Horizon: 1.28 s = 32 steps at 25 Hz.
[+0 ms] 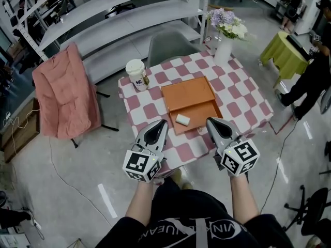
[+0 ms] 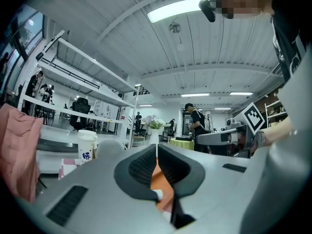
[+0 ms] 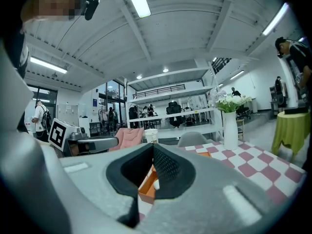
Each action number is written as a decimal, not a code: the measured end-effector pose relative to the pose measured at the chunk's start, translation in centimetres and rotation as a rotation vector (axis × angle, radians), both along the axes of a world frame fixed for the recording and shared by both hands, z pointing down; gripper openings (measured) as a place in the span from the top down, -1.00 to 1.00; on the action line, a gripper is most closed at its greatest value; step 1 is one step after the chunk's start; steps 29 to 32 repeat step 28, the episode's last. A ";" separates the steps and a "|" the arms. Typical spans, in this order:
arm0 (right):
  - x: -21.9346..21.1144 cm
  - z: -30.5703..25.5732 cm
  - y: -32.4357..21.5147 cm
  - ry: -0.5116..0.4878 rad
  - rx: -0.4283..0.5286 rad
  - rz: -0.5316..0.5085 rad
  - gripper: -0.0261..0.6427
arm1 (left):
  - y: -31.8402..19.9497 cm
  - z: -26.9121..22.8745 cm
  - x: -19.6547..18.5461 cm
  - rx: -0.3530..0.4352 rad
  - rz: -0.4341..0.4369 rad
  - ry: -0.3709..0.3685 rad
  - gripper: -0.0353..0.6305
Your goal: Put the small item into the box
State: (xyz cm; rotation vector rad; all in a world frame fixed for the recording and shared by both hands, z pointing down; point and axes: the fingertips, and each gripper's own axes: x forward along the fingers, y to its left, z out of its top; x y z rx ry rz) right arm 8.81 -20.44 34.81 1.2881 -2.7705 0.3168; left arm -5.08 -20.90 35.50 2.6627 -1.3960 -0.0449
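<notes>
An open orange box (image 1: 194,105) lies on the checkered table (image 1: 248,99), its lid folded back flat behind the tray. The small white item (image 1: 182,119) rests inside the tray, near its left wall. My left gripper (image 1: 162,122) hovers shut over the table's near edge, just left of the box. My right gripper (image 1: 211,121) is shut too, just right of the box's front corner. Neither holds anything. In the left gripper view the shut left gripper (image 2: 156,147) frames a slice of orange box (image 2: 159,182). Below the right gripper (image 3: 152,146) the box (image 3: 146,190) and white item (image 3: 156,184) show.
A white paper cup (image 1: 136,74) stands at the table's far left. A white vase of flowers (image 1: 225,45) stands at the far right corner. A grey chair (image 1: 168,48) sits behind the table, a pink-draped chair (image 1: 67,92) to its left. A person (image 1: 310,81) stands at far right.
</notes>
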 end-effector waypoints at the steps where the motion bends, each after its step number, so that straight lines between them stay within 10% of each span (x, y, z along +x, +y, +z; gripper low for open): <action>1: 0.0 -0.1 0.1 0.000 0.003 -0.001 0.90 | 0.1 -0.1 0.0 0.000 -0.002 -0.001 0.84; 32: 1.0 -0.5 2.6 -0.014 0.029 -0.023 0.90 | 2.7 -0.1 0.7 -0.008 -0.037 -0.016 0.84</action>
